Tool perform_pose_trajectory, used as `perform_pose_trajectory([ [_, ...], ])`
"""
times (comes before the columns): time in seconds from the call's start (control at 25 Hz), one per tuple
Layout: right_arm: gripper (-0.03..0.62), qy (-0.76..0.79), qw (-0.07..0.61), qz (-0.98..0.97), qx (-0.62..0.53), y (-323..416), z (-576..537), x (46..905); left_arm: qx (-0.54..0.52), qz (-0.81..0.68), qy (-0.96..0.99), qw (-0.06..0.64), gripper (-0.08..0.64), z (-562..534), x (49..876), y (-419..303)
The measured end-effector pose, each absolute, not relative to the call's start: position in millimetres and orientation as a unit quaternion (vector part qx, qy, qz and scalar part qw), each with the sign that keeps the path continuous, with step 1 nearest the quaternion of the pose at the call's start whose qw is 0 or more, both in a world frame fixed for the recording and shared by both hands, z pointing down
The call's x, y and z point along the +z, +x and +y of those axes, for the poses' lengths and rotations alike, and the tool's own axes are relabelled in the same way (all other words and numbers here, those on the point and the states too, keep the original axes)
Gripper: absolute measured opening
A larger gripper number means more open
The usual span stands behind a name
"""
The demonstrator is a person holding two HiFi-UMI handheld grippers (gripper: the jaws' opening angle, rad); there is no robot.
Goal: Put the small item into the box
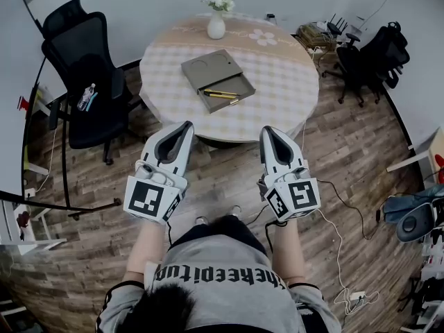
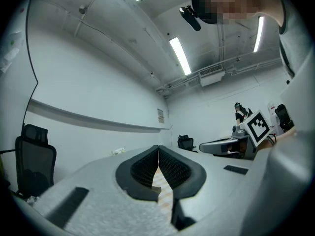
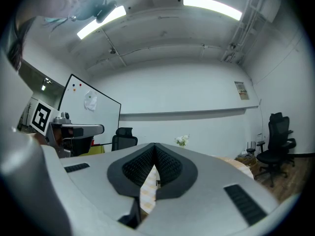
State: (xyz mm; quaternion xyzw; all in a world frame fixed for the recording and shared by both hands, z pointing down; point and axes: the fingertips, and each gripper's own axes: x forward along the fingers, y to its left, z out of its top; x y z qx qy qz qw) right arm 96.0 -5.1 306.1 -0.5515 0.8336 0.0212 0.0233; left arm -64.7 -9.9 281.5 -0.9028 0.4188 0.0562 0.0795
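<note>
On the round table [image 1: 277,89] lies a flat olive-grey box [image 1: 217,80], its lid slid toward the far left and its tray showing. A yellow pen-like small item [image 1: 220,94] rests in the tray. My left gripper [image 1: 185,126] and right gripper [image 1: 268,130] hang side by side over the floor, short of the table's near edge. Both are shut with nothing between the jaws, tips touching in the left gripper view [image 2: 158,147] and the right gripper view [image 3: 155,146]. A strip of checked tablecloth [image 3: 146,191] shows below the right jaws.
A white vase of flowers [image 1: 217,19] stands at the table's far side. One black office chair [image 1: 87,82] is to the left, another [image 1: 371,57] to the right by cluttered gear. Cables [image 1: 347,255] trail across the wooden floor on the right.
</note>
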Motion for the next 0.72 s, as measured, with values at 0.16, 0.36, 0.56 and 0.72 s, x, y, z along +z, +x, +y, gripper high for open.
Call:
perform_pose_trajectory([
  [0.16, 0.006, -0.558, 0.028, 0.829, 0.018, 93.5, -3.0, 305.7, 0.058, 0.415, -0.905, 0.079, 0.017, -9.3, 281.0, -68.1],
  [0.36, 0.005, -0.560, 0.029, 0.827, 0.019, 89.7, 1.6, 306.2, 0.060, 0.412, -0.906, 0.078, 0.017, -6.4, 282.8, -72.1],
  [0.56, 0.006, -0.559, 0.028, 0.828, 0.022, 88.4, 4.7, 306.7, 0.060, 0.411, -0.907, 0.078, 0.017, -4.8, 284.8, -72.7],
  [0.72, 0.006, -0.558, 0.028, 0.829, 0.024, 88.7, 5.0, 306.8, 0.060, 0.409, -0.907, 0.077, 0.017, -5.7, 285.4, -72.3],
])
